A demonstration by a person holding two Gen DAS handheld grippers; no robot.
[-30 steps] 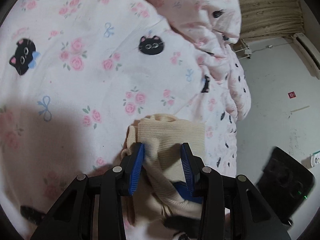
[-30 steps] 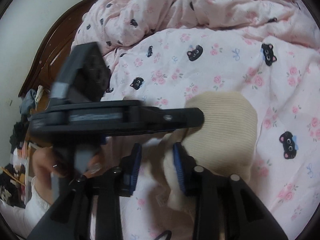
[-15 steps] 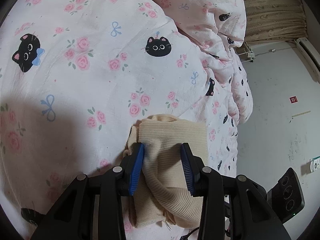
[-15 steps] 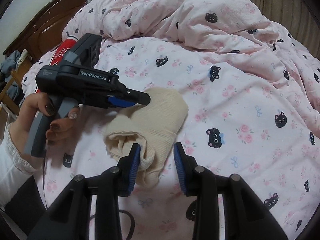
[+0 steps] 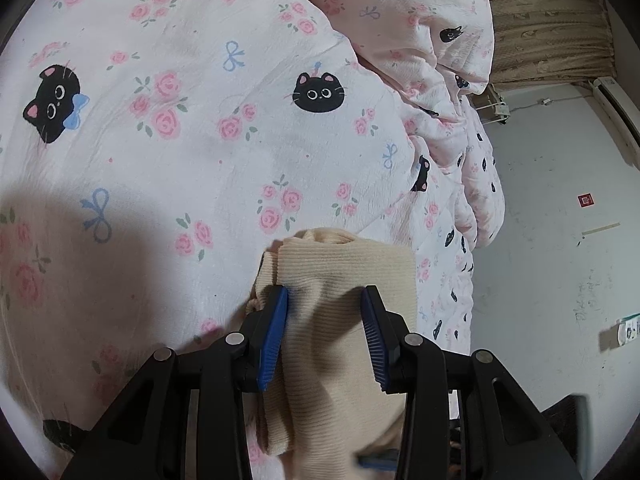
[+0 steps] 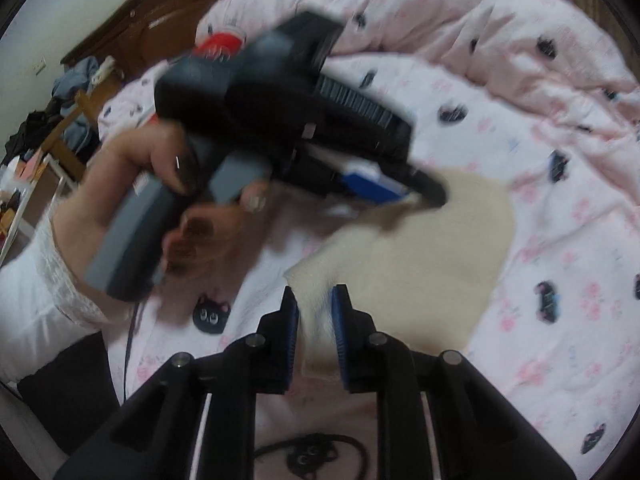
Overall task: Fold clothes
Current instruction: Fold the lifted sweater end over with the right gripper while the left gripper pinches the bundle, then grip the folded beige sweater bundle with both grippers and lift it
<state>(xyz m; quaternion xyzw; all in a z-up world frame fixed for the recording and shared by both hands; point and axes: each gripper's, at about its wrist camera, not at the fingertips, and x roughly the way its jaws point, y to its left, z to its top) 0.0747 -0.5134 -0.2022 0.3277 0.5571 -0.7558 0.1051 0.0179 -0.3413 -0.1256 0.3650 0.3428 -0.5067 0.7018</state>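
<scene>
A cream ribbed knit garment (image 5: 344, 280) lies bunched on the pink cat-print quilt (image 5: 180, 160). My left gripper (image 5: 325, 304) is shut on its thick folded end, and the cloth fills the gap between the blue pads. In the blurred right wrist view the garment (image 6: 420, 256) spreads flat, and the left gripper (image 6: 432, 196), held by a hand (image 6: 160, 200), bears on its far edge. My right gripper (image 6: 315, 304) is at the near left corner of the garment. Its jaws are closing, and the cloth's edge sits between the pads and touches both.
A rumpled duvet (image 6: 460, 12) is heaped at the back of the bed against a wooden headboard (image 6: 152, 28). Clutter and a chair (image 6: 68, 120) stand to the left. The bed's edge drops to a pale floor (image 5: 560, 260), where a black object (image 5: 568, 412) sits.
My right gripper has swung in close to the garment's near corner, rolled, and narrowed its jaws onto the cloth. The left gripper has kept its hold and not moved.
</scene>
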